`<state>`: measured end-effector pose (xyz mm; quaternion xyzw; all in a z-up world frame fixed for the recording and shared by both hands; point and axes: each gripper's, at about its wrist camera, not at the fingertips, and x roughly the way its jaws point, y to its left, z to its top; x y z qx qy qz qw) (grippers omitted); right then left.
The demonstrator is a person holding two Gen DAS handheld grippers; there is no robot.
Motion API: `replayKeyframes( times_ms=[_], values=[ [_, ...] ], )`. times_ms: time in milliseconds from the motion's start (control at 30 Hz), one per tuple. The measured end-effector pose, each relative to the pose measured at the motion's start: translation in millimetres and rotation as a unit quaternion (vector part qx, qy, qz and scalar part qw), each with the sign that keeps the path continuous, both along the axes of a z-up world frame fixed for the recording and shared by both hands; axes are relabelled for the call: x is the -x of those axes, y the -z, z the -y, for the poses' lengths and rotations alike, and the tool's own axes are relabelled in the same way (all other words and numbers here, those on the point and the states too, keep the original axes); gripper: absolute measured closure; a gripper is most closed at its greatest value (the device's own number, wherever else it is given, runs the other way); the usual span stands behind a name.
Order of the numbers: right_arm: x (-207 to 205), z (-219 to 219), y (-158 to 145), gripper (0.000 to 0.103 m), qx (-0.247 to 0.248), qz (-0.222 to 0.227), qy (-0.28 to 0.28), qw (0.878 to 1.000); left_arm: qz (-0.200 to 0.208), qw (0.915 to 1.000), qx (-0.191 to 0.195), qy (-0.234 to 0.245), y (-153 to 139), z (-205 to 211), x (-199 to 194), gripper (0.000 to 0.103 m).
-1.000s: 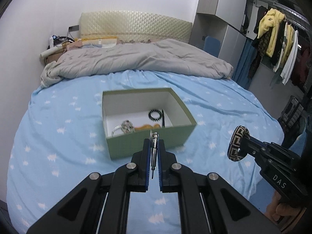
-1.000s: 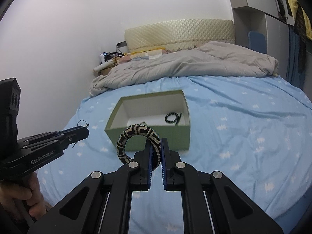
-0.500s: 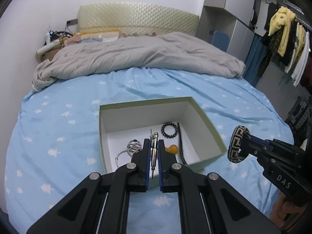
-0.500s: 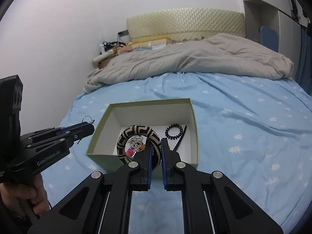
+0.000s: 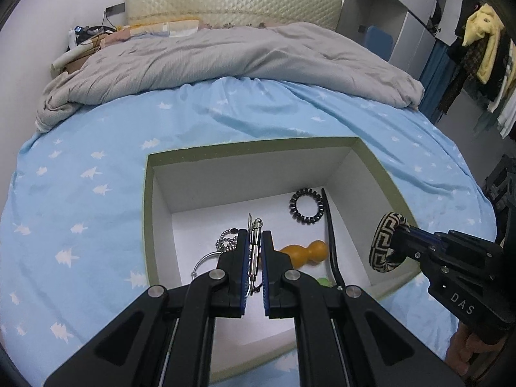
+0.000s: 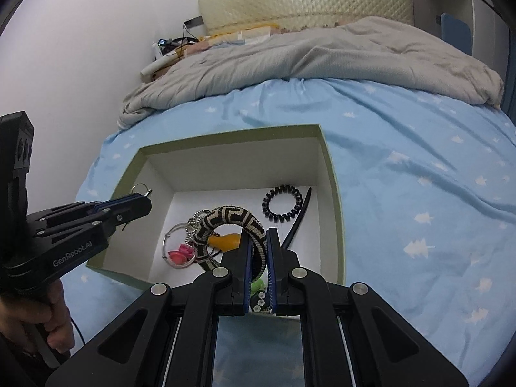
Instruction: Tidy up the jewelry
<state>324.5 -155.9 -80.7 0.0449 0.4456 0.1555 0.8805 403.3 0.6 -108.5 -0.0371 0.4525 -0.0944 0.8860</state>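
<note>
Blue tree-print bedsheet point(image 5: 96, 148), green open box point(image 5: 245, 148) at 12 o'clock | left gripper point(image 5: 254, 258) jaws clamped on metal clasp point(image 5: 254, 242), poised over box interior for release | right gripper point(image 6: 258, 258) jaws clamped on patterned woven bangle point(image 6: 225, 222), above box | inside: black coil hair tie point(image 5: 306, 206), orange gourd charm point(image 5: 304, 251).

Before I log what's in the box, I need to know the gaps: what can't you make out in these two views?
- Metal clasp, left wrist view: the left gripper fingers cover its sides, so its type is unclear.
- Silver bangle and bead chain, same view: partly behind the gripper.
- Pink piece and green piece, right wrist view: half covered by the patterned bangle and right gripper.
- Green box: its near wall is hidden in both views.
</note>
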Motion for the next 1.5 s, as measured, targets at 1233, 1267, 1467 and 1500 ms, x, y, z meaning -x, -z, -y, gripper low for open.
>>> replayKeyframes(
  times_ms=[1233,1267,1467,1500],
  values=[
    [115,29,-191,0.030,-0.017,0.187,0.036,0.981,0.127,0.9898,-0.026,-0.058,-187,-5,121,0.021],
    [120,29,-196,0.025,-0.016,0.193,0.038,0.980,0.133,0.9889,-0.026,-0.061,-195,-7,129,0.020],
    [157,29,-222,0.013,-0.017,0.214,0.045,0.976,0.156,0.9844,-0.036,-0.073,-225,-12,172,0.017],
    [164,27,-225,0.011,-0.013,0.216,0.043,0.975,0.157,0.9840,-0.036,-0.076,-228,-13,180,0.017]
  ],
)
